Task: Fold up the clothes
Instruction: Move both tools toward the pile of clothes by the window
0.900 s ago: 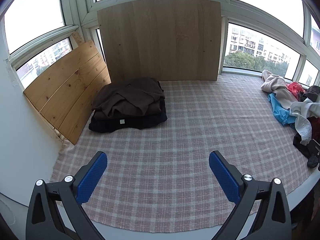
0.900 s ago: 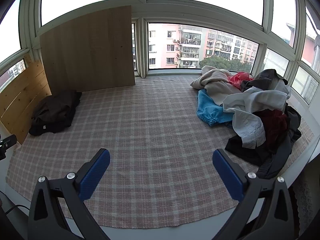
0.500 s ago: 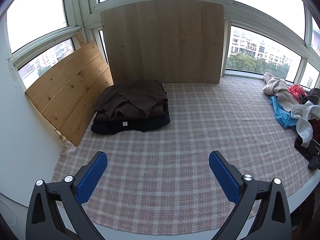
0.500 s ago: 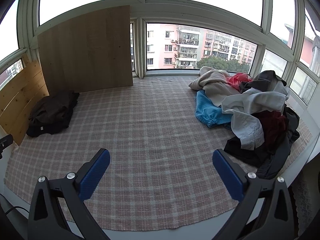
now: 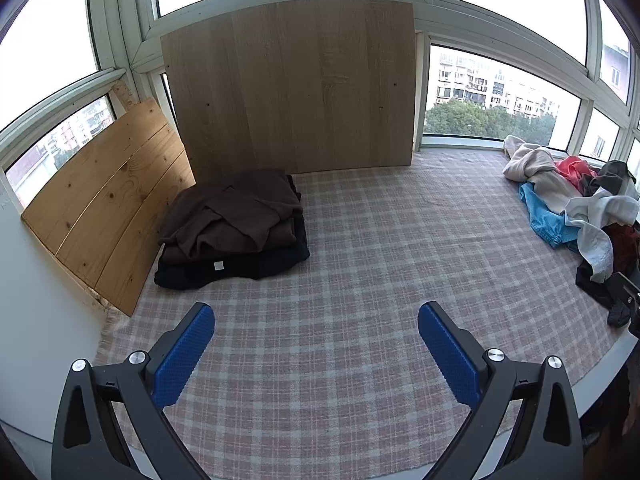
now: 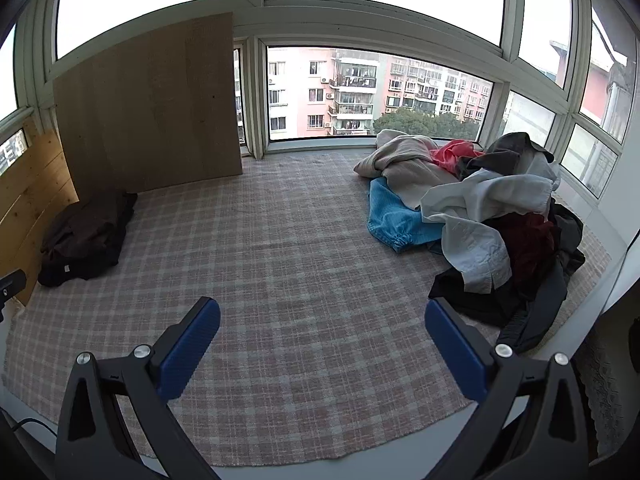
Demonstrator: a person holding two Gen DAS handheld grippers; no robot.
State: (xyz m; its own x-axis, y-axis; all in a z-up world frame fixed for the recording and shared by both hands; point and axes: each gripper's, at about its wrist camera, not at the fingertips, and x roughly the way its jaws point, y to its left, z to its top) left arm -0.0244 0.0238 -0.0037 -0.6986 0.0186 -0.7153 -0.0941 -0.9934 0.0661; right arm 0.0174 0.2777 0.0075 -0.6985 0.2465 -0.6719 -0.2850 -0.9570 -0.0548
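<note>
A stack of folded dark clothes (image 5: 234, 228), brown on top of black, lies at the far left of the checked cloth (image 5: 360, 280), against the boards. It shows small in the right wrist view as the folded stack (image 6: 86, 236). A loose heap of unfolded clothes (image 6: 480, 216), beige, red, blue, white, maroon and black, fills the right side; the same heap (image 5: 576, 208) sits at the right edge of the left wrist view. My left gripper (image 5: 316, 320) hangs open above bare cloth. My right gripper (image 6: 322, 312) is open too, its right finger (image 6: 456, 344) just short of the heap's black garment.
A large light wooden board (image 5: 292, 92) leans on the back windows and a pine plank panel (image 5: 104, 200) on the left wall. Window frames ring the platform. The cloth's front edge (image 6: 280, 460) ends at a white ledge. A black device part (image 5: 624, 292) pokes in at right.
Both views have shifted slightly: the folded stack and the clothes heap sit a little higher and further off in frame. Both grippers stay wide open and hold nothing.
</note>
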